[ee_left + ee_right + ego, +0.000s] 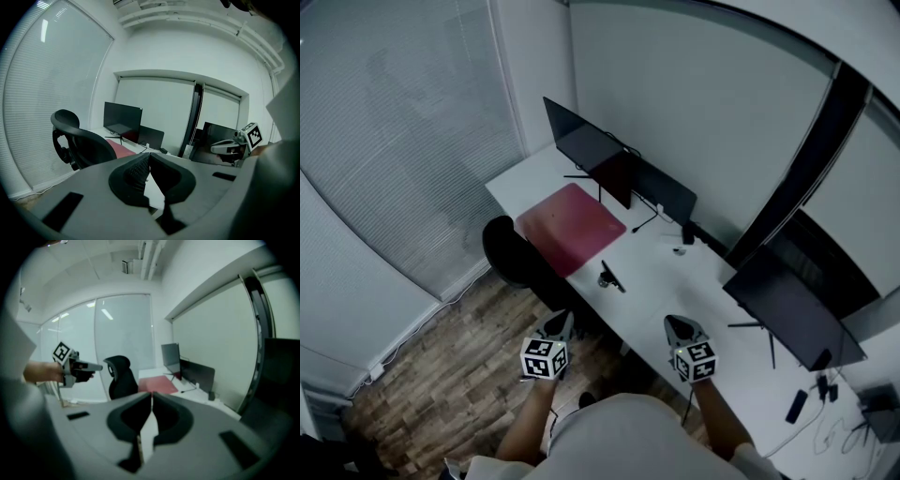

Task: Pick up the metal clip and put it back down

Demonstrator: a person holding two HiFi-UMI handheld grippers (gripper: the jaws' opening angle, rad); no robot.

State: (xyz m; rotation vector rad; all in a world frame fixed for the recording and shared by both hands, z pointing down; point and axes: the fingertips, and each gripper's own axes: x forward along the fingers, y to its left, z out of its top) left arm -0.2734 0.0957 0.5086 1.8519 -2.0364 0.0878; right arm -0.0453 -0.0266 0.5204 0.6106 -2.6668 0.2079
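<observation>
Black chair (514, 251) by red mat (572, 225), metal clip (610, 278) — left gripper (561, 323), right gripper (679, 327) fingers (129, 420) pressed together

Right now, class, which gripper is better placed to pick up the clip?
Probably the right gripper: it hangs over the desk, with bare surface between it and the clip. The left gripper hangs off the desk's edge, over the chair. Both are shut and empty.

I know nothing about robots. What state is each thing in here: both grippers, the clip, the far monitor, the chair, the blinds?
Left gripper: shut, empty.
Right gripper: shut, empty.
Metal clip: lying on the white desk, apart from both grippers.
Far monitor: screen dark.
Office chair: unoccupied, at the desk's edge.
Blinds: lowered.
</observation>
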